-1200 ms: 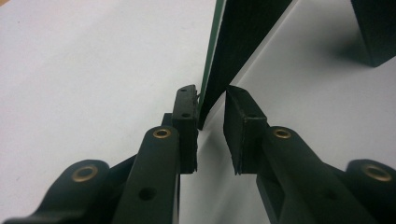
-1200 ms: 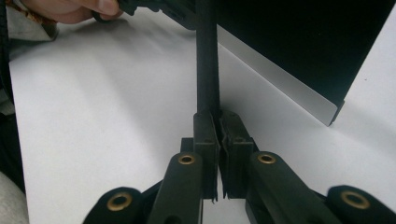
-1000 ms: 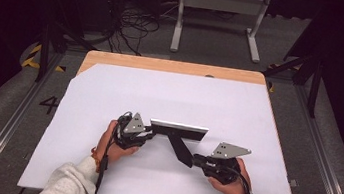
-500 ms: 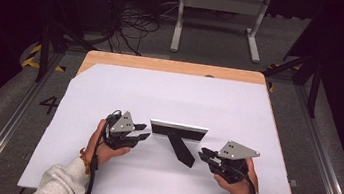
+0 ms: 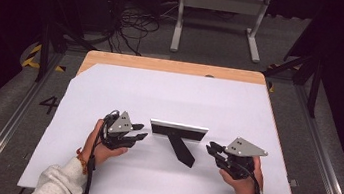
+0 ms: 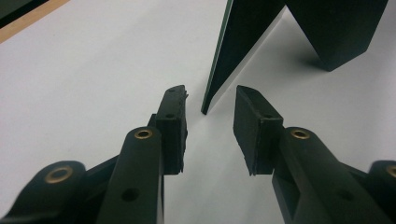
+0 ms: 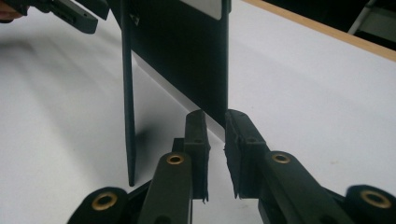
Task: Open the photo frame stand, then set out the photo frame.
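A black picture frame [image 5: 178, 130] stands upright on the white table sheet [image 5: 170, 97], propped by its black back stand [image 5: 180, 151]. My left gripper [image 5: 139, 131] sits just left of the frame, open. In the left gripper view the frame's near edge [image 6: 233, 42] lies just beyond the gap between the jaws [image 6: 210, 93], apart from them. My right gripper [image 5: 211, 148] rests off the frame's right end. In the right gripper view its jaws [image 7: 215, 116] stand a narrow gap apart with nothing between them, the frame's back [image 7: 182, 51] and stand [image 7: 127, 93] ahead.
The white sheet covers a wooden table whose bare far edge [image 5: 174, 67] shows. Metal rails [image 5: 5, 125] run along both sides. Cables [image 5: 134, 21] and a grey stand base [image 5: 217, 7] lie on the floor beyond. The left gripper [image 7: 70, 14] shows far off in the right gripper view.
Both grippers have drawn outward from the frame: the left one slid left, the right one pulled right away from the back stand. The frame stays upright in place.
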`<move>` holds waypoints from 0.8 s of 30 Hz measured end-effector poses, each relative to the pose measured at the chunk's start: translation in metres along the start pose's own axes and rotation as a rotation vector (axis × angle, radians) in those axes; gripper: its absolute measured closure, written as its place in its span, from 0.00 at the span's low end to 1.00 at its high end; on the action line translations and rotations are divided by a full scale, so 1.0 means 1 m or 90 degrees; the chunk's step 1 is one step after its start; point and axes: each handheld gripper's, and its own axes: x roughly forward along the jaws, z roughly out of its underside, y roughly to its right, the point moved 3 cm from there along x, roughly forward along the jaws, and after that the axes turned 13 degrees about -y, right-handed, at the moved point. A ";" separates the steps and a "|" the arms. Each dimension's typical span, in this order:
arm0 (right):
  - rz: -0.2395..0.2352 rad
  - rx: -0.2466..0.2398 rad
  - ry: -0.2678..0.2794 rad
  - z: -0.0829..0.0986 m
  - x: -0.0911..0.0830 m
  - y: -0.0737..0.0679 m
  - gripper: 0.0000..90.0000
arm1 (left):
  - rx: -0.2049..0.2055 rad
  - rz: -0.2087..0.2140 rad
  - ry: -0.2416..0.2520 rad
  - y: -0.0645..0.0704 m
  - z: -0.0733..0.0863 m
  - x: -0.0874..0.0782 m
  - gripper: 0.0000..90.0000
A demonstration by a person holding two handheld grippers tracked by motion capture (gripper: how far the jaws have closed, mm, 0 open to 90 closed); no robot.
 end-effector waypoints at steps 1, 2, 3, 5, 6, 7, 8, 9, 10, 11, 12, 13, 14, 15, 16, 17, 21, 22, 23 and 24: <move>0.002 0.000 0.006 0.000 -0.001 0.000 0.91 | 0.002 0.002 0.003 0.001 -0.001 0.000 0.72; 0.005 -0.001 0.012 -0.001 -0.002 0.000 0.94 | 0.001 0.003 0.004 0.002 -0.001 0.000 0.71; 0.002 -0.003 0.015 -0.001 -0.003 -0.001 0.95 | 0.004 0.004 0.005 0.002 -0.002 0.000 0.70; -0.004 -0.009 0.020 -0.003 -0.004 -0.003 0.98 | 0.005 0.009 0.012 0.002 -0.003 0.000 0.68; -0.008 -0.013 0.019 -0.004 -0.003 -0.005 0.99 | 0.001 0.008 0.013 0.002 -0.004 0.001 0.68; -0.013 -0.017 0.017 -0.004 -0.002 -0.006 1.00 | -0.002 0.022 0.027 0.002 -0.006 0.001 0.66; -0.012 -0.023 0.015 -0.004 -0.001 -0.008 1.00 | -0.002 0.019 0.030 0.002 -0.007 0.001 0.64; -0.012 -0.023 0.015 -0.004 -0.001 -0.008 1.00 | -0.002 0.019 0.030 0.002 -0.007 0.001 0.61; -0.013 -0.025 0.014 -0.005 0.000 -0.009 1.00 | -0.009 0.012 0.029 0.002 -0.008 0.002 0.61; -0.015 -0.026 0.014 -0.006 0.001 -0.009 1.00 | -0.012 0.016 0.034 0.001 -0.009 0.003 0.57; -0.016 -0.027 0.016 -0.007 0.001 -0.010 1.00 | -0.014 0.018 0.038 0.001 -0.010 0.003 0.57; -0.013 -0.027 0.015 -0.008 0.002 -0.011 1.00 | -0.008 0.017 0.038 0.002 -0.012 0.004 0.56; -0.012 -0.027 0.015 -0.008 0.002 -0.011 1.00 | -0.003 0.017 0.037 0.003 -0.013 0.005 0.55; -0.016 -0.024 0.016 -0.009 0.003 -0.012 1.00 | 0.003 0.018 0.038 0.004 -0.014 0.006 0.54; -0.016 -0.024 0.016 -0.009 0.003 -0.012 1.00 | 0.007 0.019 0.038 0.005 -0.015 0.007 0.54; -0.014 -0.027 0.017 -0.009 0.003 -0.012 1.00 | 0.011 0.019 0.037 0.006 -0.017 0.008 0.53; -0.012 -0.028 0.023 -0.012 0.004 -0.015 1.00 | 0.009 0.019 0.048 0.004 -0.023 0.009 0.52; -0.012 -0.028 0.023 -0.012 0.004 -0.015 1.00 | 0.007 0.024 0.051 0.004 -0.025 0.009 0.52; -0.011 -0.027 0.025 -0.012 0.004 -0.015 1.00 | 0.010 0.021 0.052 0.005 -0.027 0.009 0.51; -0.010 -0.026 0.027 -0.013 0.004 -0.016 1.00 | 0.011 0.022 0.053 0.005 -0.027 0.009 0.51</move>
